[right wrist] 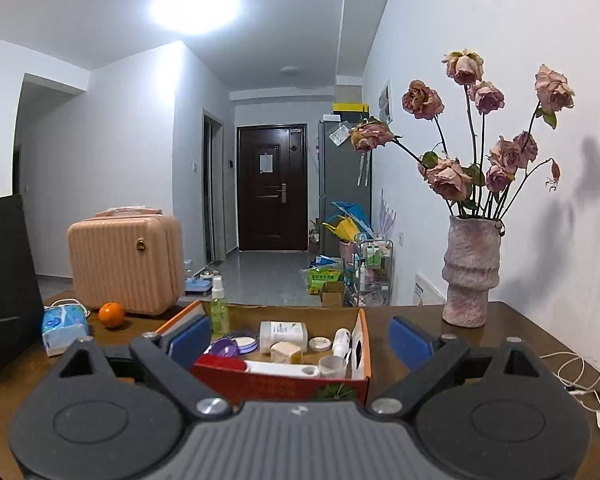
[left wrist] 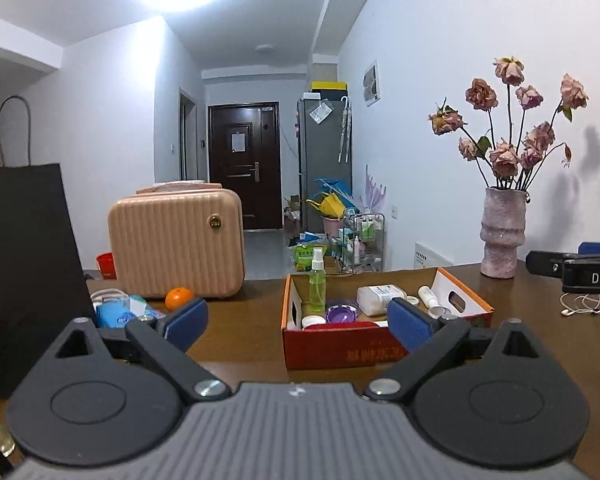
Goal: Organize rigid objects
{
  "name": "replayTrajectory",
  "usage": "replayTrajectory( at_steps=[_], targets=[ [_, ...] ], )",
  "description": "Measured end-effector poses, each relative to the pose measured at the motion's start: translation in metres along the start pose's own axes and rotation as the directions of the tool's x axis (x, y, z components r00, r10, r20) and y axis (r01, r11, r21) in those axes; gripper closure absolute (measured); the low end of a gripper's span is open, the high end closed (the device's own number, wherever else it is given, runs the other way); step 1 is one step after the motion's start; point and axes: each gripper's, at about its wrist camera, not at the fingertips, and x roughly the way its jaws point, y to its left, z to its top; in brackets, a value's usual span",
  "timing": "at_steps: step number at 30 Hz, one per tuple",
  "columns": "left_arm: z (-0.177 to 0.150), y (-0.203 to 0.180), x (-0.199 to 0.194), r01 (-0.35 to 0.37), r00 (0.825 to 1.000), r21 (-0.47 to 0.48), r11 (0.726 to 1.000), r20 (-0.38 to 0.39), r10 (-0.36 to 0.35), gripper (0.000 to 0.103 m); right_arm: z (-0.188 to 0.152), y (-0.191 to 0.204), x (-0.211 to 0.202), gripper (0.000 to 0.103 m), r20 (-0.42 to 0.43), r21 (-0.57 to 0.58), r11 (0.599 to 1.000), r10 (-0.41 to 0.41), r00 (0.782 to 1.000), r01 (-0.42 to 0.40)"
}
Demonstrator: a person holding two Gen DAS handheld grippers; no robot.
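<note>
My two wrist cameras look nearly level across the wooden table [left wrist: 244,344], close behind the red cardboard box [right wrist: 276,384]; both share box, vase [left wrist: 502,232] and hallway door [right wrist: 272,196].

Home, small apt: entry door [left wrist: 244,164], fridge [left wrist: 325,156], dried roses in vase [left wrist: 502,232].

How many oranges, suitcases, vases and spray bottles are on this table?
Orange: 1
Suitcase: 1
Vase: 1
Spray bottle: 1, standing in the cardboard box
Total: 4
</note>
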Motion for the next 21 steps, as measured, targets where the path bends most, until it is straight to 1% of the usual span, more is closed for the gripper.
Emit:
replayTrajectory(
  at_steps=[2,6,8,11,13,16,17,19,20,21],
  targets=[
    [-0.004,0.002,-0.008,-0.001,1.0,-0.007,1.0,0.001,0.001,0.003,-0.004,0.002,-0.008,0.007,0.002,0.006,1.0,0.003,1.0,-0.003],
    [-0.017,0.007,-0.029,-0.007,1.0,0.014,1.0,0.0,0.007,0.002,-0.013,0.007,-0.028,0.007,-0.007,0.017,1.0,0.002,1.0,-0.002],
    [-0.028,0.015,-0.046,-0.012,1.0,-0.004,1.0,-0.014,0.012,0.002,-0.02,0.009,-0.043,0.007,-0.035,0.028,1.0,-0.003,0.999,0.004],
    [-0.047,0.026,-0.079,-0.005,0.998,-0.033,0.999,-0.06,0.003,0.0,-0.041,0.013,-0.075,0.005,-0.061,0.024,0.999,0.036,0.998,-0.034],
    [-0.061,0.031,-0.109,0.017,0.999,-0.037,0.999,-0.049,-0.019,0.0,-0.055,0.015,-0.1,0.005,-0.07,0.01,0.998,0.061,0.996,-0.061],
    [-0.078,0.035,-0.151,-0.003,1.0,-0.016,1.0,-0.017,0.002,0.0,-0.076,0.021,-0.138,0.003,-0.078,-0.014,0.996,0.083,0.993,-0.085],
    [-0.084,0.036,-0.16,0.003,1.0,-0.018,1.0,-0.026,-0.004,0.0,-0.083,0.024,-0.151,0.002,-0.087,-0.026,0.996,0.088,0.992,-0.091],
    [-0.096,0.036,-0.171,0.006,0.998,-0.009,1.0,-0.069,-0.006,0.0,-0.097,0.031,-0.179,0.0,-0.097,-0.049,0.994,0.094,0.991,-0.099],
    [-0.103,0.035,-0.178,0.004,0.997,0.003,1.0,-0.075,-0.004,0.0,-0.105,0.034,-0.192,0.0,-0.097,-0.044,0.994,0.097,0.99,-0.102],
    [-0.114,0.034,-0.19,-0.014,0.998,0.014,1.0,-0.066,0.015,0.0,-0.111,0.037,-0.202,0.0,-0.103,-0.034,0.995,0.091,0.991,-0.095]
  ],
)
